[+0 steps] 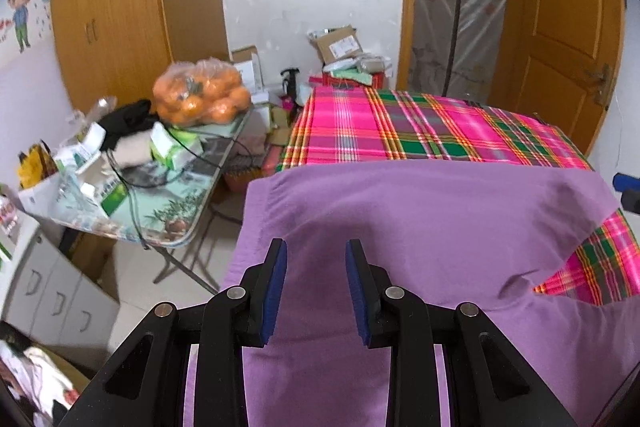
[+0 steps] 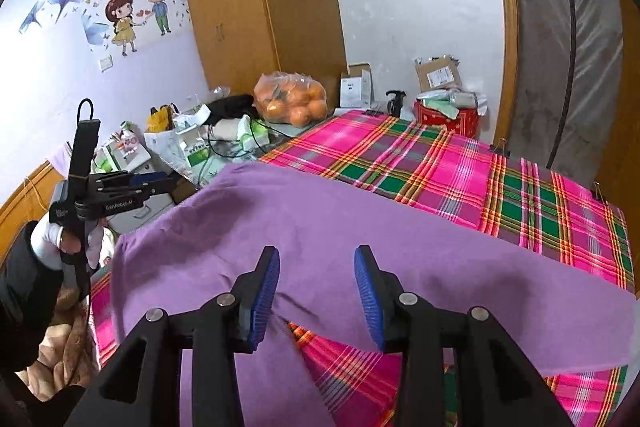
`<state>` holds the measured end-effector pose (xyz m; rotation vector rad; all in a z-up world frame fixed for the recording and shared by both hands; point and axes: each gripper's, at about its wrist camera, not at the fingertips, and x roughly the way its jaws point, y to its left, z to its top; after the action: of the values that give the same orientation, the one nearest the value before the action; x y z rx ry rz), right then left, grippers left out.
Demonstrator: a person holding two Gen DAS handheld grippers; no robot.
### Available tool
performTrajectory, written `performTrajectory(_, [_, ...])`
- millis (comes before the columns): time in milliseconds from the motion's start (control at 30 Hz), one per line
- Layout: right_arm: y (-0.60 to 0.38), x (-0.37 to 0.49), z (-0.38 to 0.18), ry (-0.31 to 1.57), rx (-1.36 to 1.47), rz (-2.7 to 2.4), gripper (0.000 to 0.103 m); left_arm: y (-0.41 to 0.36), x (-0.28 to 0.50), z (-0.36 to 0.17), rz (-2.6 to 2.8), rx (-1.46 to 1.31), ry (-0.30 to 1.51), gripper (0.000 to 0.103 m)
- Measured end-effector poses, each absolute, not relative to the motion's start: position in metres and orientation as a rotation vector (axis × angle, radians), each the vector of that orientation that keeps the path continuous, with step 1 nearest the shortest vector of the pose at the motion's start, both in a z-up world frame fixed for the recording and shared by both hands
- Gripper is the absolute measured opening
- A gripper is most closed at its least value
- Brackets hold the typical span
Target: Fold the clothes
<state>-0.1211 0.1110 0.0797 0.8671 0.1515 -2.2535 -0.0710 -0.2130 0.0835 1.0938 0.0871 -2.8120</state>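
A purple garment [image 1: 420,223] lies spread flat on a table covered with a pink, green and orange plaid cloth [image 1: 420,127]. It also shows in the right wrist view [image 2: 340,227], with the plaid cloth [image 2: 460,171] beyond it. My left gripper [image 1: 316,251] is open and empty, hovering above the garment's left part. My right gripper [image 2: 316,257] is open and empty above the garment's near edge. The left gripper [image 2: 148,183] also shows at the left in the right wrist view, held by a hand beyond the garment's left corner.
A cluttered side table [image 1: 168,207] with a bag of oranges [image 1: 200,95], boxes and cables stands left of the plaid table. Cardboard boxes [image 1: 340,47] sit at the far end. Wooden wardrobe [image 1: 120,7] and door [image 1: 560,27] stand behind.
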Motion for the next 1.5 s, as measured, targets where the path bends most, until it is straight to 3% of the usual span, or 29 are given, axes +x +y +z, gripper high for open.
performTrajectory(700, [0.067, -0.262, 0.014, 0.384, 1.012, -2.153, 0.04, -0.248, -0.209, 0.041, -2.808, 1.328, -0.223, 0.032])
performTrajectory(1133, [0.062, -0.324, -0.031, 0.442, 1.107, -2.06, 0.042, -0.265, -0.241, 0.014, -2.847, 1.411, -0.249, 0.031])
performTrajectory(1500, [0.064, -0.332, -0.033, 0.458, 1.088, -1.974, 0.045, -0.267, -0.246, 0.011, -2.918, 1.428, -0.236, 0.027])
